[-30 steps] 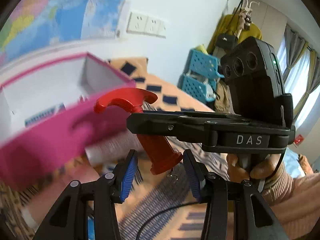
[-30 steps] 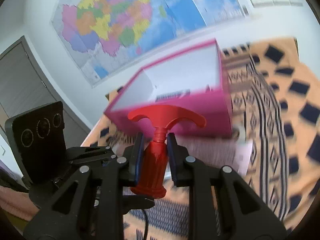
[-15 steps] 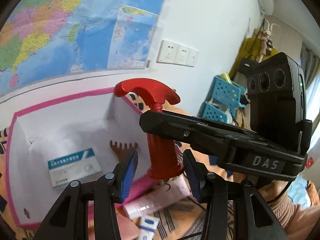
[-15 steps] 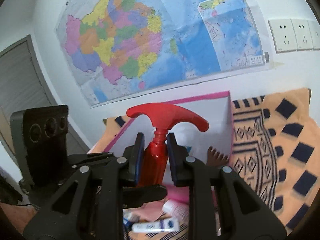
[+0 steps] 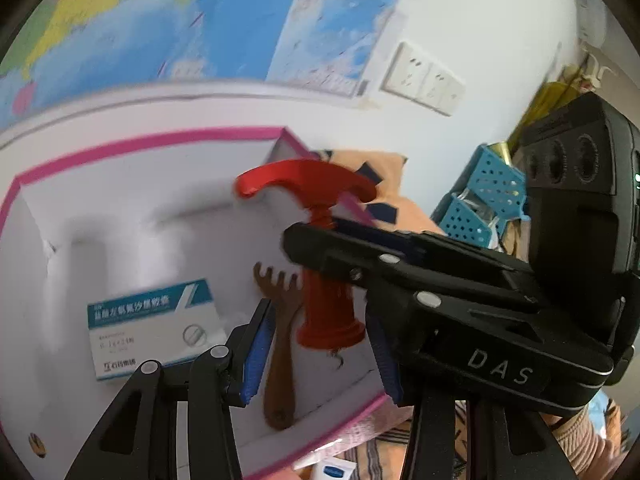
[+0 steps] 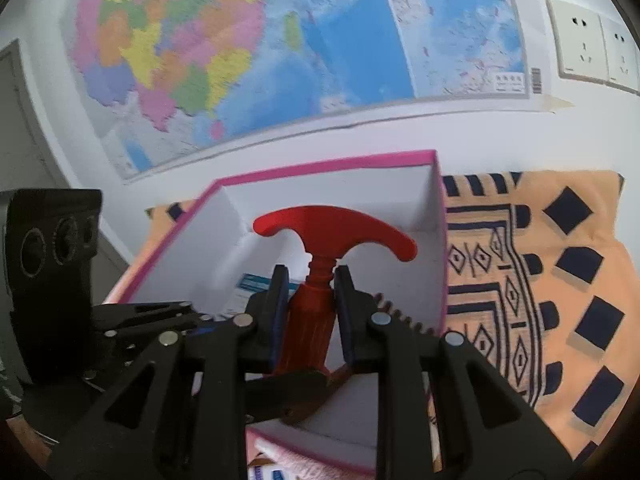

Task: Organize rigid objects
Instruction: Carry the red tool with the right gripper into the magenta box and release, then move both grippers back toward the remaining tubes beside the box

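My right gripper (image 6: 310, 300) is shut on the shaft of a red T-handled tool (image 6: 332, 228) and holds it upright over the open pink box (image 6: 332, 160). In the left wrist view the red tool (image 5: 320, 248) hangs above the box's white floor, with the right gripper's fingers (image 5: 360, 256) across it. My left gripper (image 5: 320, 340) is open and empty, its blue pads either side of the tool's base without touching. Inside the box (image 5: 120, 148) lie a white and teal medicine carton (image 5: 152, 332) and a brown wooden fork (image 5: 280, 344).
An orange cloth with dark squares (image 6: 560, 280) covers the table to the right of the box. A map (image 6: 280, 48) and wall sockets (image 6: 588, 48) are behind it. Blue plastic baskets (image 5: 480, 200) stand at the far right. Small tubes (image 5: 332, 470) lie in front of the box.
The right gripper has carried the red tool from in front of the box to over its inside and lowered it. The left gripper has followed alongside, still open.
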Demonstrator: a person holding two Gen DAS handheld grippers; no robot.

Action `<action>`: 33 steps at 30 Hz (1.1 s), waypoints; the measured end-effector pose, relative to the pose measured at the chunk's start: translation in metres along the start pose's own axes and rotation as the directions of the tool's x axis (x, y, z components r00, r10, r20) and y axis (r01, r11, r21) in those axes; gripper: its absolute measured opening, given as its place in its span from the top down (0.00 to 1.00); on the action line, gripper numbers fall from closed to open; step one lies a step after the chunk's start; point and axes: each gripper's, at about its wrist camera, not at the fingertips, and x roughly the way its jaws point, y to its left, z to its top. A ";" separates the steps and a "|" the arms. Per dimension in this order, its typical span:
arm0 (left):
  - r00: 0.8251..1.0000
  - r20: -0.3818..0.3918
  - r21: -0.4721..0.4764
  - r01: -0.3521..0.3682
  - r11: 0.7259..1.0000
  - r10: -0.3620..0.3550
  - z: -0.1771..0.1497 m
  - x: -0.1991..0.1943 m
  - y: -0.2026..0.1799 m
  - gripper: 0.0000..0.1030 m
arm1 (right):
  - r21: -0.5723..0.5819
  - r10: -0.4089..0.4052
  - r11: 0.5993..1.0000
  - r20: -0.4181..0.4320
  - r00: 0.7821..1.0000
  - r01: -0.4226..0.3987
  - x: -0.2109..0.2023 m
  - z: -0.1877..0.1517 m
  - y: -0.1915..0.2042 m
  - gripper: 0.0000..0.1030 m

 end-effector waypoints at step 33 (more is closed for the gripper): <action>0.978 0.122 -0.032 -0.169 0.985 0.172 -0.111 -0.104 0.035 0.52 | 0.054 0.248 0.968 -0.079 0.966 -0.244 -0.069 -0.109 0.036 0.64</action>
